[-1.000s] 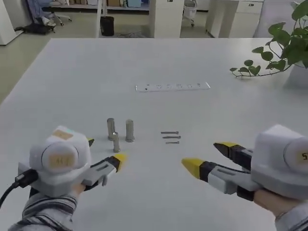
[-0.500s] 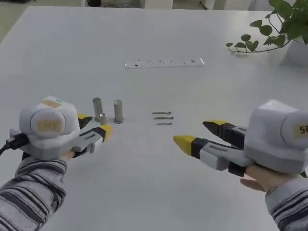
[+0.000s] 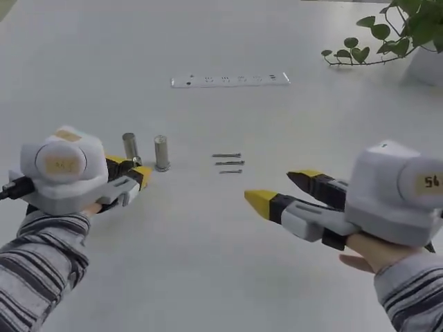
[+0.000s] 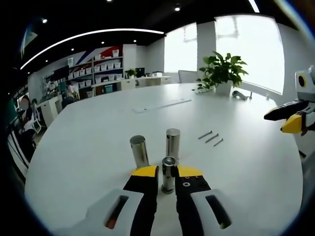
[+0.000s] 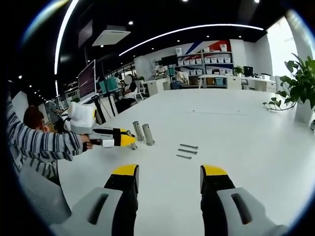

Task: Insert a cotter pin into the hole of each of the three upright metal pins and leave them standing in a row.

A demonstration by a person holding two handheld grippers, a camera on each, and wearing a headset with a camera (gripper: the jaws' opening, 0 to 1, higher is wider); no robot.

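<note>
One wide white bench (image 3: 208, 277) carries everything. Low over its near edge, the right hand-held gripper (image 3: 270, 185) hovers with its yellow-tipped jaws spread wide and nothing between them, pointing toward the middle of the bench. The left hand-held gripper (image 3: 130, 169) has its jaws set close around the short metal pin (image 4: 169, 174), one tip on each side; whether they press it or only bracket it cannot be told. That pin is a stubby, shiny steel cylinder standing upright. Just behind it stand two taller metal pins (image 4: 139, 151) of the same polished steel — both upright, side by side, with a small gap between them. To their right, well apart, three cotter pins (image 3: 227, 163) lie flat and parallel like rungs, thin and grey — bare bench separates them from the right jaws. Farther back, a leafy potted plant (image 3: 387, 34) sits at the far right corner, and a white power strip (image 3: 230, 80) lies across the far middle.
</note>
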